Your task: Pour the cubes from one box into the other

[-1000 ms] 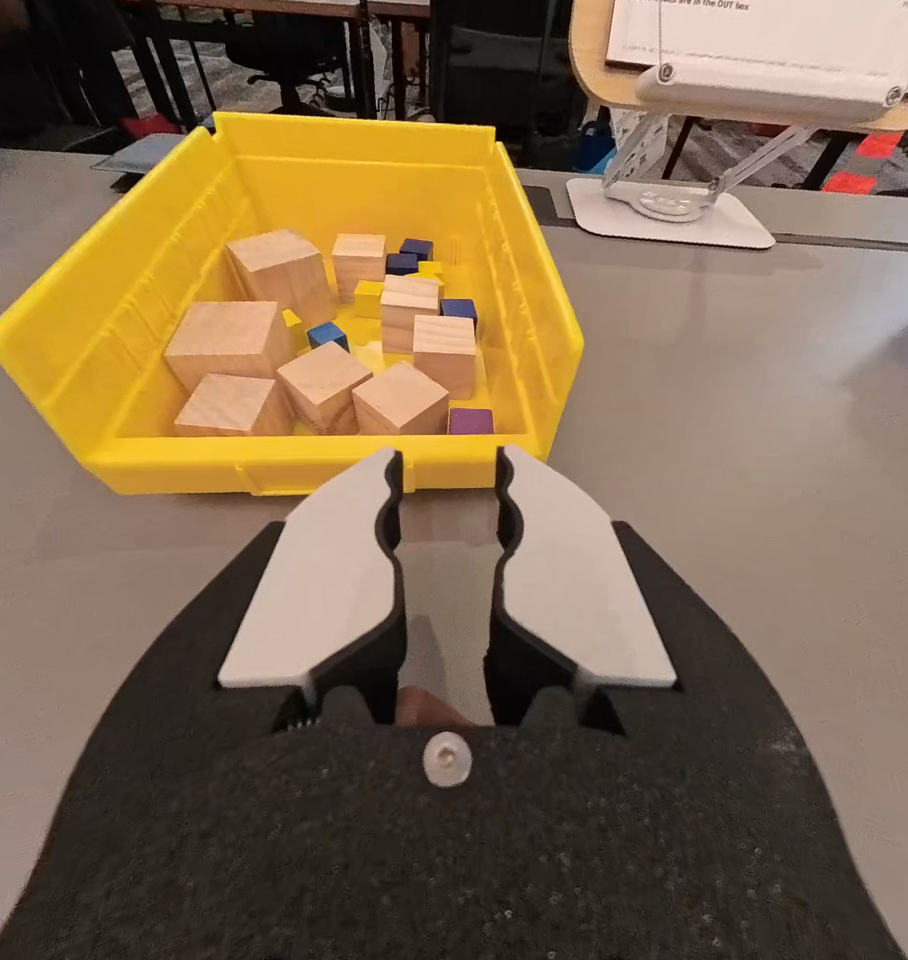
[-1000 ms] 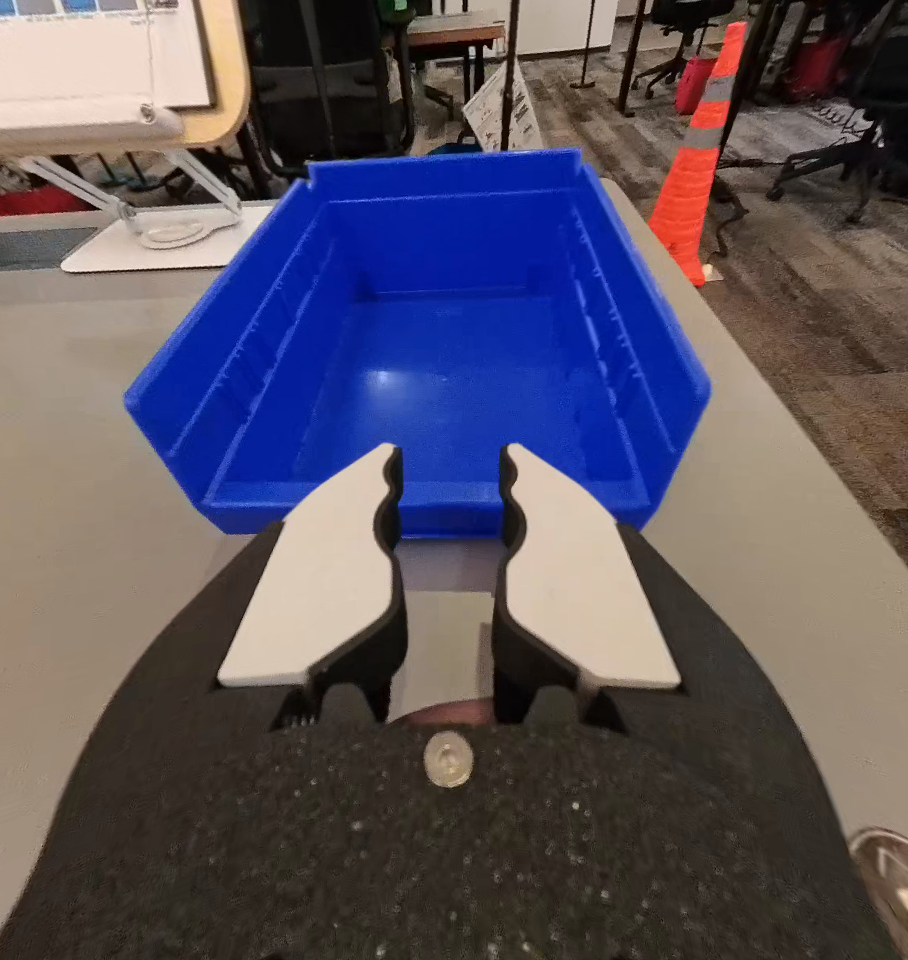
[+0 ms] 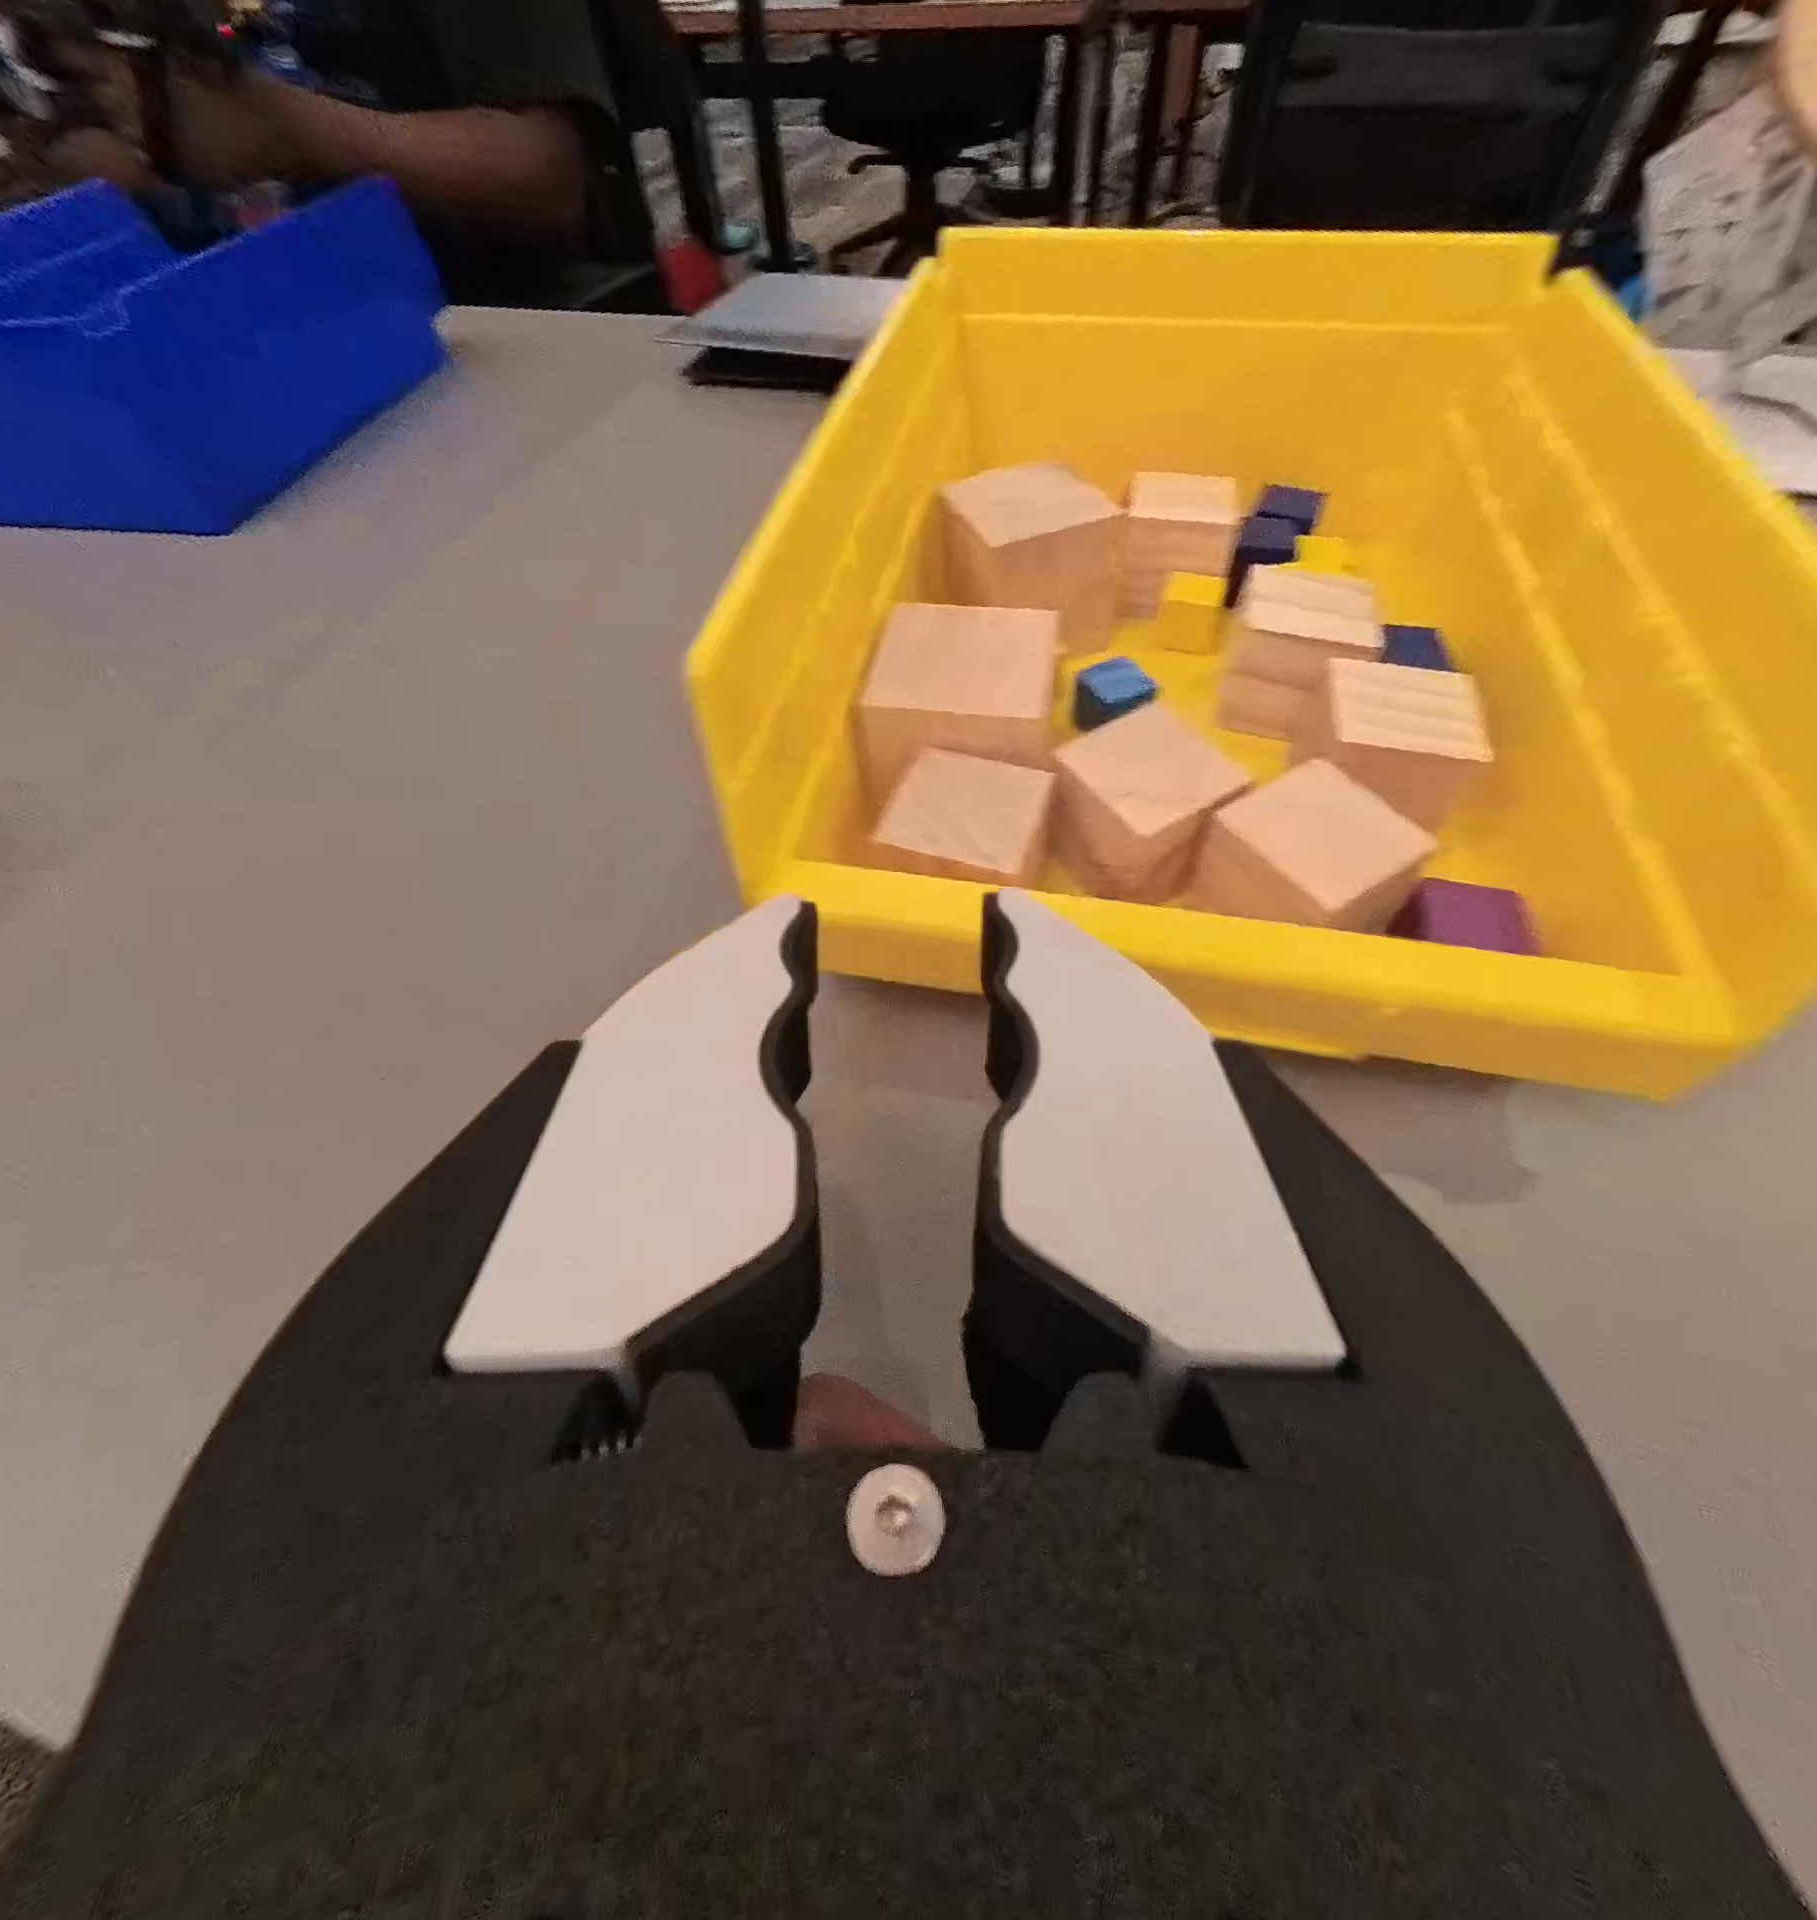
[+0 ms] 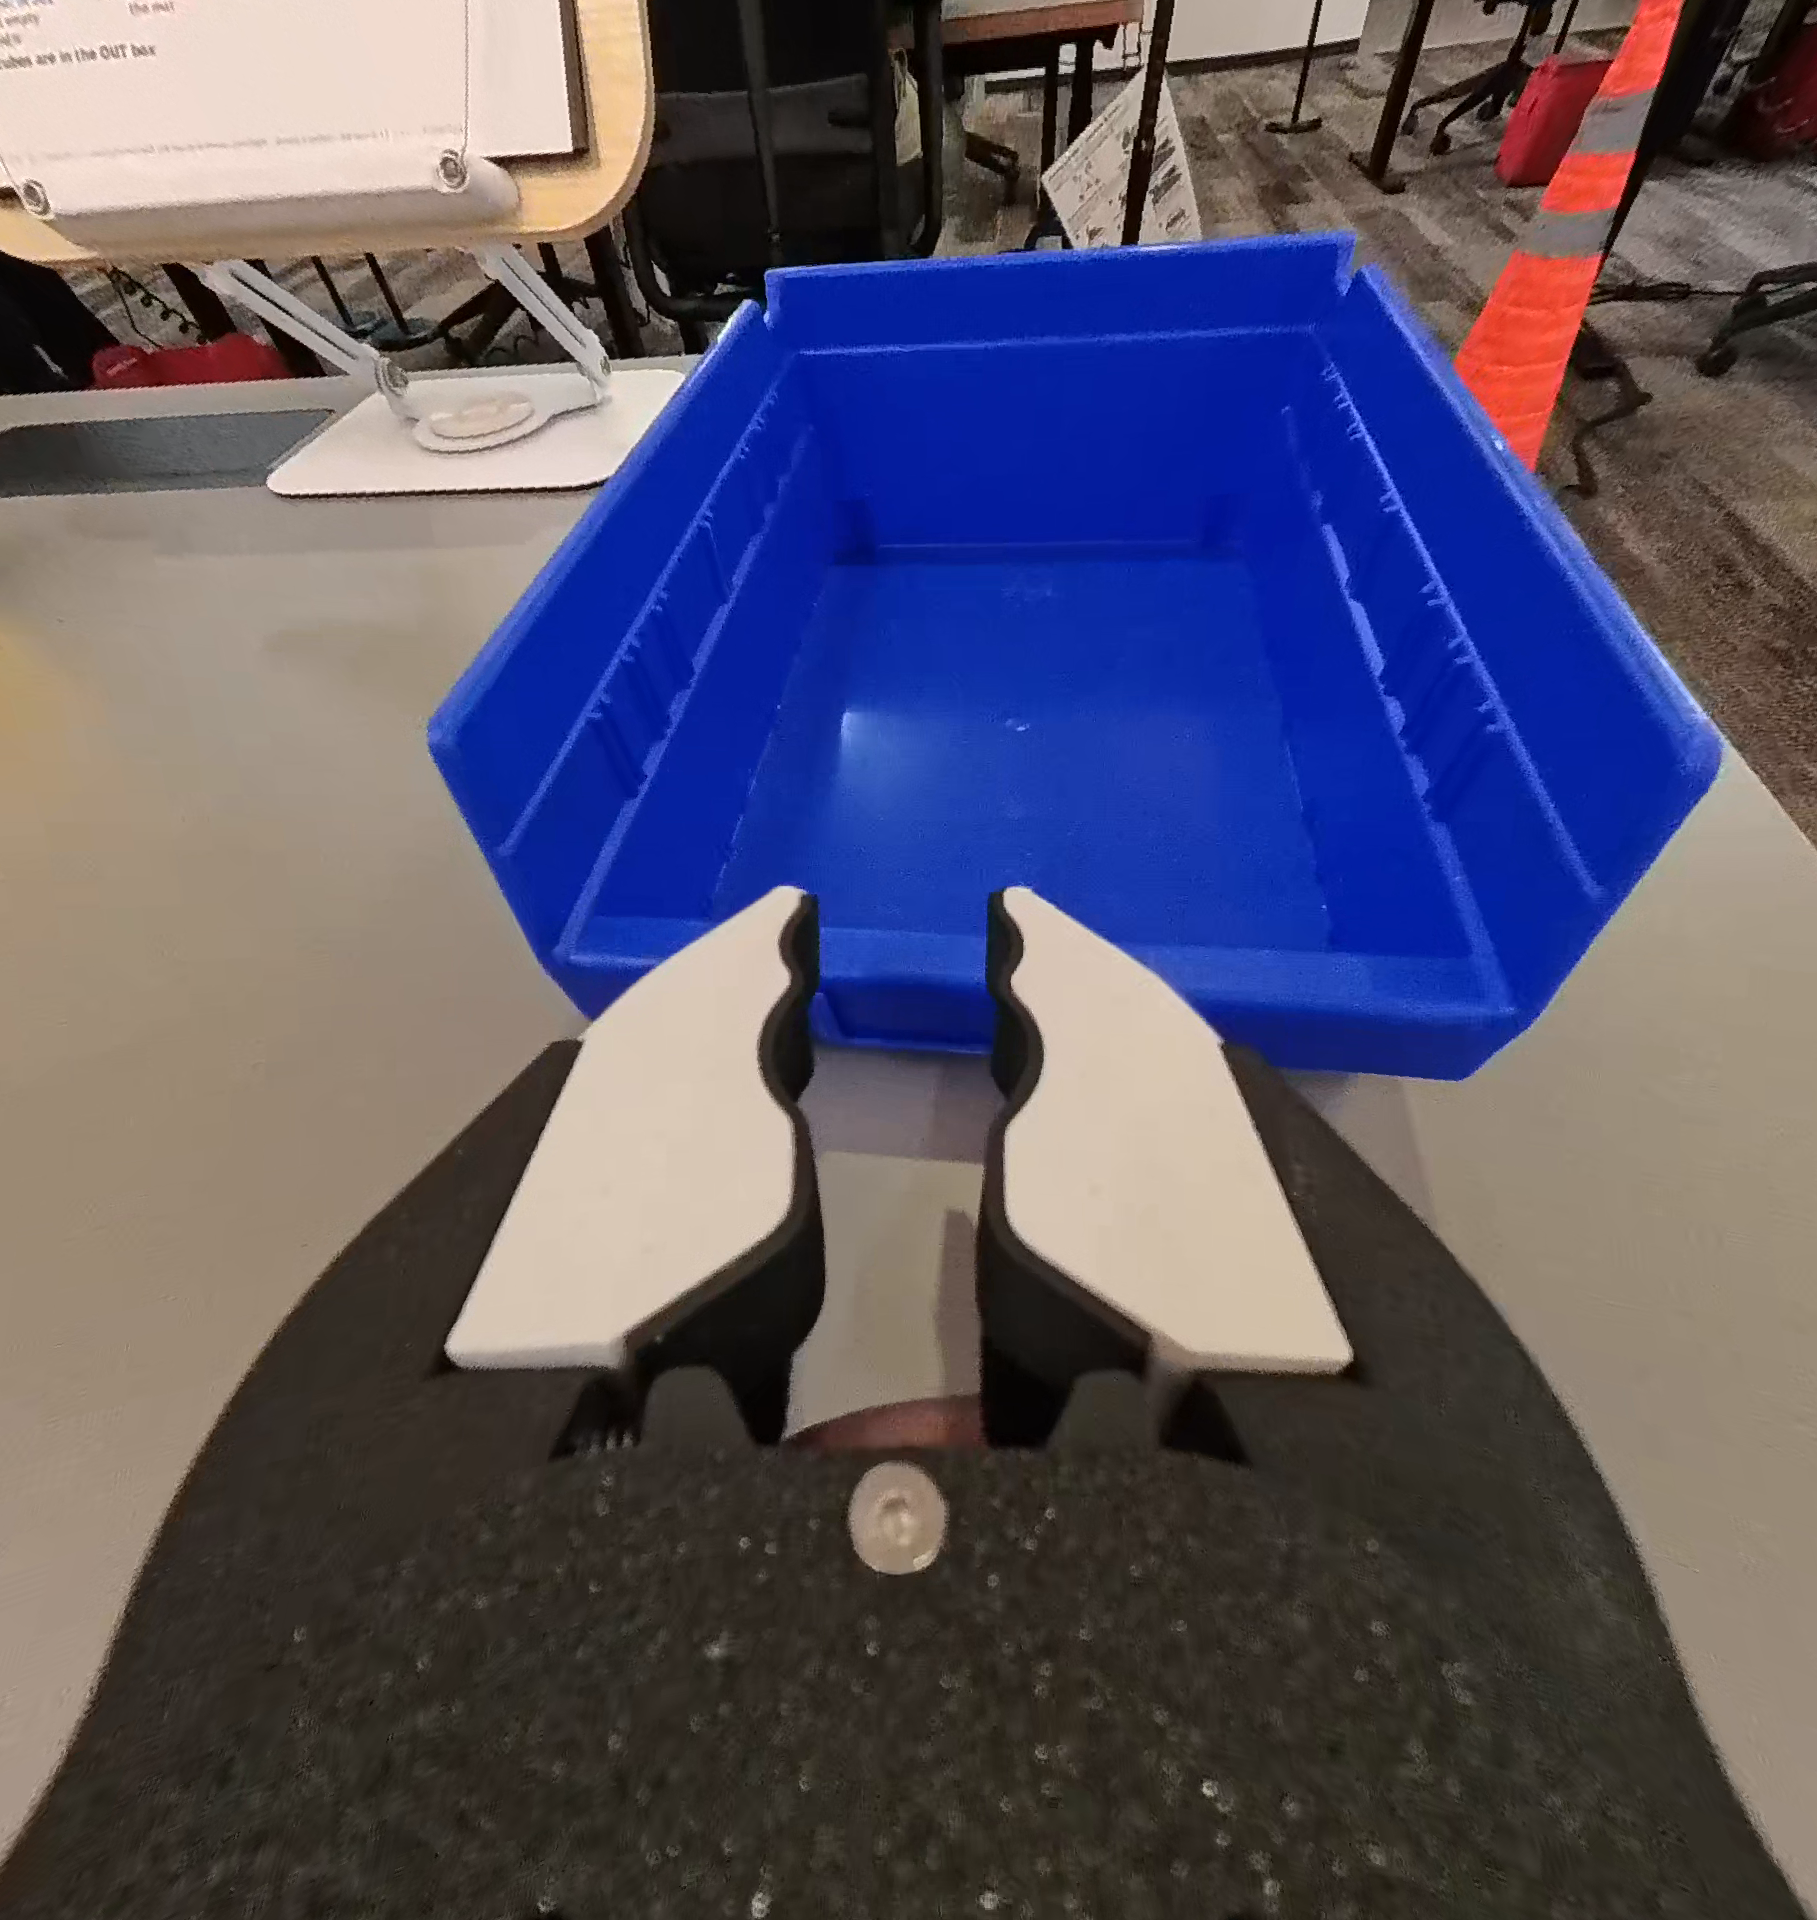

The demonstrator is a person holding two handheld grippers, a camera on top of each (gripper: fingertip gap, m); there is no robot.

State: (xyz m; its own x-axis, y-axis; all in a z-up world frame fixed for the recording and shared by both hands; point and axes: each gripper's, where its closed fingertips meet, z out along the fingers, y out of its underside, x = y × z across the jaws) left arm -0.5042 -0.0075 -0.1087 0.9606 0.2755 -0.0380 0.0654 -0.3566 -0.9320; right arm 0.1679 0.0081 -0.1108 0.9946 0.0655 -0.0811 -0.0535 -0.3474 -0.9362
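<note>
A yellow box (image 3: 1226,312) stands on the grey table (image 3: 364,831) in the left wrist view. It holds several wooden cubes (image 3: 961,681) and small blue, yellow and purple cubes (image 3: 1114,691). My left gripper (image 3: 891,925) is open and empty, just short of the box's near left corner. In the right wrist view an empty blue box (image 4: 1049,301) stands on the table. My right gripper (image 4: 899,914) is open and empty at the box's low front wall.
Another blue box (image 3: 177,374) stands far left in the left wrist view, with a person's arm (image 3: 384,125) behind it. A white document stand (image 4: 457,416) sits behind the blue box. The table's right edge (image 4: 1797,831) lies beside the box; an orange cone (image 4: 1548,239) stands on the floor.
My left gripper has swung to the left, so the yellow box now lies to the right and the far blue box has come into view. The right gripper has shifted slightly left.
</note>
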